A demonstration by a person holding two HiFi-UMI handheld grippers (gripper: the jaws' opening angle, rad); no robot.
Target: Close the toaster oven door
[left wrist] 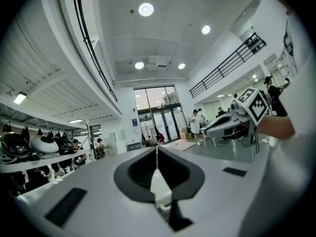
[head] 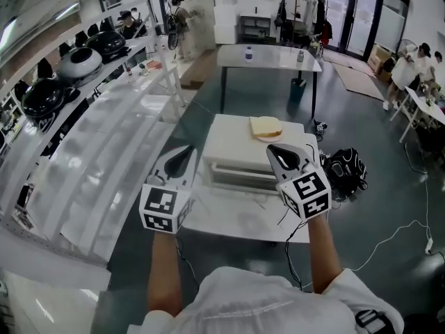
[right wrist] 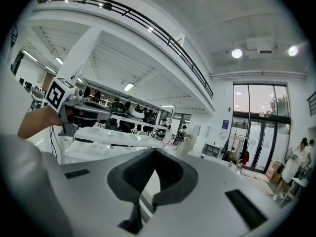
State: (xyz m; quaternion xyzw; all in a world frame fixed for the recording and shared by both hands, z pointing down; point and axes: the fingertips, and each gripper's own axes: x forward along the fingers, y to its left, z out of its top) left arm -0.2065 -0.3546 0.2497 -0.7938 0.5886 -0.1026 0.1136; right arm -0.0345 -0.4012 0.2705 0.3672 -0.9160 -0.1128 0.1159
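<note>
The white toaster oven stands on a small white table in the head view, with a slice of bread on its top. Its front faces me; I cannot tell how the door stands. My left gripper is raised at the oven's left front corner, shut and holding nothing. My right gripper hangs at the right front corner, also shut and holding nothing. Both gripper views point up at the hall and do not show the oven. In the left gripper view the left gripper has its jaws together; the right gripper view shows the right gripper likewise.
A long white counter with black helmets runs along the left. A black bag and cables lie on the floor to the right. Beyond the oven stands a glass-topped table. People stand far off.
</note>
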